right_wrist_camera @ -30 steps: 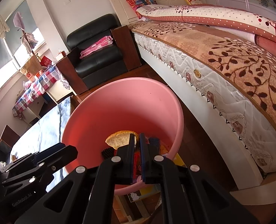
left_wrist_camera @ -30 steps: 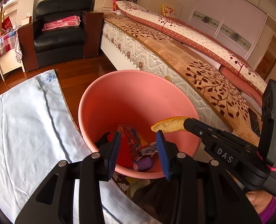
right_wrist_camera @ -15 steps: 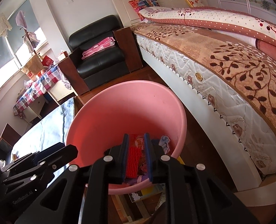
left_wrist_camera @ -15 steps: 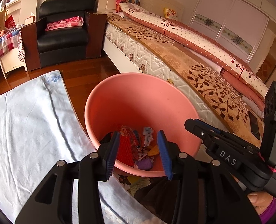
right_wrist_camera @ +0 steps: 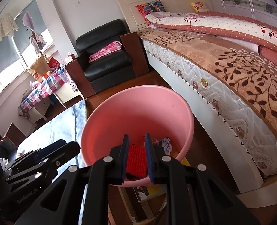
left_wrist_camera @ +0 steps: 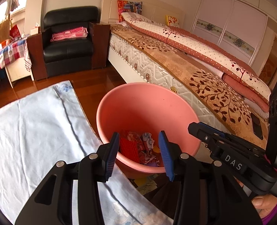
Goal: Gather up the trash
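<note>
Both grippers over the pink bin, empty.

Left gripper [left_wrist_camera: 138,150] poised above the near rim of the pink bin [left_wrist_camera: 147,101], blue pads well apart, nothing between them. Right gripper [right_wrist_camera: 136,157] alongside, also aimed down into the bin, jaws parted by a narrow gap with nothing clamped; the red seen through that gap lies down in the bin, not in the grip. Trash [left_wrist_camera: 138,148] heaped at the bottom of the bin: a red textured piece, printed wrappers, something purple, possibly a yellow scrap, though too jumbled to tell apart. Bin standing between a pale blue cloth [left_wrist_camera: 35,131] and the bed [left_wrist_camera: 194,71]. Black armchair [left_wrist_camera: 69,43] well beyond, against the wall. A thumb [left_wrist_camera: 262,204] visible low at the right edge of the left view, under the right gripper's body.
</note>
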The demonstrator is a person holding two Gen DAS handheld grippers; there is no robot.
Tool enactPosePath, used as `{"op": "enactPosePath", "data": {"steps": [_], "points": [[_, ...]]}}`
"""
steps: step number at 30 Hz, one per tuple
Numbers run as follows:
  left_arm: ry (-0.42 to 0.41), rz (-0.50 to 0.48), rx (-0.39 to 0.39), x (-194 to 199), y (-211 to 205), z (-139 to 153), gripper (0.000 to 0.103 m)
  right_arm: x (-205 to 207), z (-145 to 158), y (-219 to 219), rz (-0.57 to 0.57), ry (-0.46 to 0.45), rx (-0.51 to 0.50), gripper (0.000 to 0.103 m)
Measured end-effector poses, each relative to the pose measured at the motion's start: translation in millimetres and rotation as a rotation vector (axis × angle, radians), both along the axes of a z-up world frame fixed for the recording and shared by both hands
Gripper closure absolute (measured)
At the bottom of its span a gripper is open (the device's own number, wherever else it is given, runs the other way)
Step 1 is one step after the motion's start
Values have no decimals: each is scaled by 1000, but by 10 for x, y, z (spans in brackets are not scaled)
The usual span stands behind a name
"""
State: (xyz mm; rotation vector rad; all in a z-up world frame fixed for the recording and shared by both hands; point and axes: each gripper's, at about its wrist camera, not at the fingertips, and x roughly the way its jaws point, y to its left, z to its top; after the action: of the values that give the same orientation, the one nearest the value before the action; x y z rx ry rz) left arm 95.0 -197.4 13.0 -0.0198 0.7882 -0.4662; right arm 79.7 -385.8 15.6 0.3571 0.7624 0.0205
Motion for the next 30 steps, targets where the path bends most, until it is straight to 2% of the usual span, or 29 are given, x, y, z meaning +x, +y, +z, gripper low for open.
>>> {"op": "enactPosePath", "data": {"steps": [17,30], "points": [[-83,53,-21,-223,238,205,59,-235,183,289,49,-56,-30,84],[-149,101,-38,-418,377,319,60,-481,383,545,54,-140,-108,82]]}}
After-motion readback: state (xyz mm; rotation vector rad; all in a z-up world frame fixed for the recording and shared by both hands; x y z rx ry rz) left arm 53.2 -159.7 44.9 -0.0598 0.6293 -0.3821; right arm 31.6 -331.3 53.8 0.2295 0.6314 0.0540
